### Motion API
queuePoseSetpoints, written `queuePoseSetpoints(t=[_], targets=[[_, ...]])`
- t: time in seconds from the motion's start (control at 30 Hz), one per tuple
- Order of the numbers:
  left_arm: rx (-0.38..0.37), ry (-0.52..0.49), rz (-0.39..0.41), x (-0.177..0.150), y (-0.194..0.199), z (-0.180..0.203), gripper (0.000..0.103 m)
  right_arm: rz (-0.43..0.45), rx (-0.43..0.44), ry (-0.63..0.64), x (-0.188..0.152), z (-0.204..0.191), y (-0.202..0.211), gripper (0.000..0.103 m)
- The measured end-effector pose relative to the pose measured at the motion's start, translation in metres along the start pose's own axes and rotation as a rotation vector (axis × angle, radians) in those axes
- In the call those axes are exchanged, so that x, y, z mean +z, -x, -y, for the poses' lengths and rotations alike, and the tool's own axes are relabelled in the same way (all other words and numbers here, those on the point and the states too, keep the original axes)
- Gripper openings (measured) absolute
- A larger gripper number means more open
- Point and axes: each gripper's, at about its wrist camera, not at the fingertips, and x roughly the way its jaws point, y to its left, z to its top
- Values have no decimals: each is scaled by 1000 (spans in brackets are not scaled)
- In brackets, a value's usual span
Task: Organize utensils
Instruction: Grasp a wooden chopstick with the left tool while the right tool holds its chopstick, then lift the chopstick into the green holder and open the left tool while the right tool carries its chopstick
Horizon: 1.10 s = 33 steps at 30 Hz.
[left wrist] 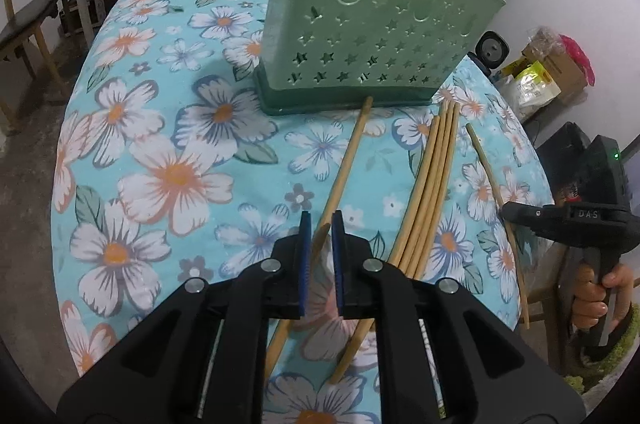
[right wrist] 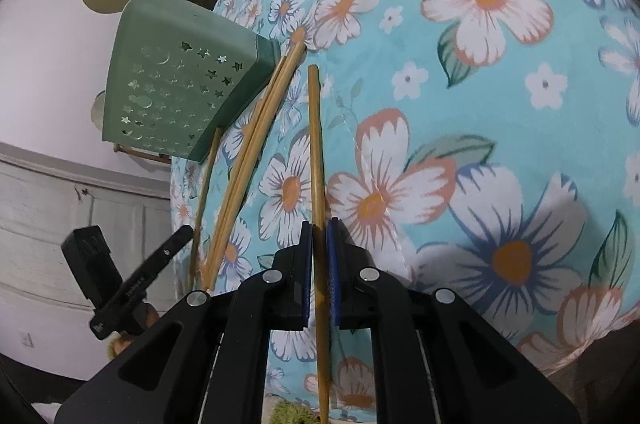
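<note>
A green star-punched utensil holder [left wrist: 372,24] [right wrist: 176,88] stands on the floral tablecloth [left wrist: 168,152]. Bamboo chopsticks lie in front of it. My left gripper [left wrist: 320,224] is low over a single chopstick [left wrist: 352,148], which runs between its jaws with a gap showing beside it. A bundle of chopsticks [left wrist: 432,176] [right wrist: 256,144] lies to the right of that one. My right gripper [right wrist: 319,224] [left wrist: 505,211] has its blue pads close against both sides of another lone chopstick [right wrist: 316,144] [left wrist: 490,176], whose near end sticks out past the table edge.
The round table's edge [left wrist: 532,160] runs close by on the right, with boxes and bags [left wrist: 548,72] on the floor beyond. A dark bench [left wrist: 32,20] stands to the left. A hand [left wrist: 600,292] grips the right tool's handle.
</note>
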Motion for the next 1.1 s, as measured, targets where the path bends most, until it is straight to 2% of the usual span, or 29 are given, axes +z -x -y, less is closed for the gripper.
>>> queuePoseSetpoints(t=[0.07,0.13,0.53,0.8,0.9,1.07,1.1], targets=[[3,-22,0,5,-3,5,16,7,-6,13,4,-4,0,20],[6,-46,-5,10,-7,10,18,14,-20,33,9,-7,0,22],[93,-208,-39,49,-52,44,19,44,-79,135,57,-20,-17,22],[132,-222,-43,66,-74,53,18,49,-101,184,84,-28,-34,22],[144,-217,-37,67,-77,55,18,55,-104,197,90,-30,-38,20],[170,-203,-11,66,-78,58,18,68,-87,181,96,-25,-40,9],[176,-200,-6,64,-77,59,14,65,-68,167,97,-22,-39,9]])
